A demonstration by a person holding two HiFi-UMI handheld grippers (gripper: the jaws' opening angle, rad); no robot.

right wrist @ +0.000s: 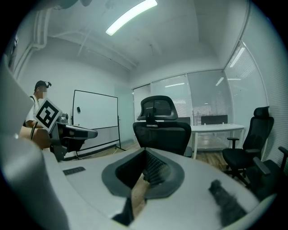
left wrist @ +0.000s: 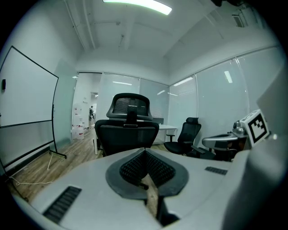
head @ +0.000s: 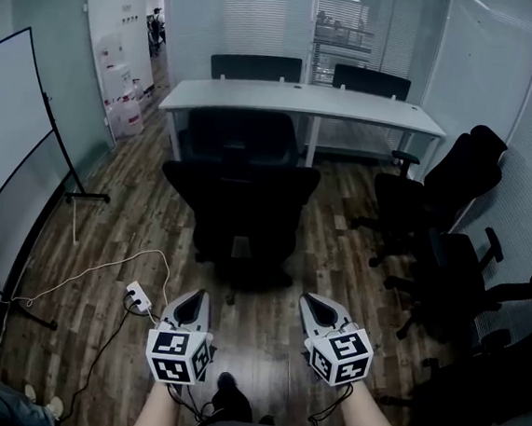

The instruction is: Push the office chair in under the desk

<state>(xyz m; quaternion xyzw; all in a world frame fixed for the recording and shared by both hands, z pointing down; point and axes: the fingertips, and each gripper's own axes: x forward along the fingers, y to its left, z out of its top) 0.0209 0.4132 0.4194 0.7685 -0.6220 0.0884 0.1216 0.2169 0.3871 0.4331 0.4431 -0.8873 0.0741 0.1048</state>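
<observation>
Office chair (head: pixel 239 205), base lost in shadow, faces desk (head: pixel 305 102); left gripper (head: pixel 196 296) and right gripper (head: pixel 313 302) jaws closed, empty

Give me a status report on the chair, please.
Left tool, right tool shut, empty. Office chair stands short of desk, untouched. Power strip on floor left, off the path.

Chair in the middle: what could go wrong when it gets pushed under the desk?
The chair may swivel or roll crooked, since the shut left gripper and right gripper can only push it, not hold it. It looks nearly as wide as the gap between the desk legs, so it might bump one. The power strip and cable lie near the left gripper: a trip risk.
</observation>
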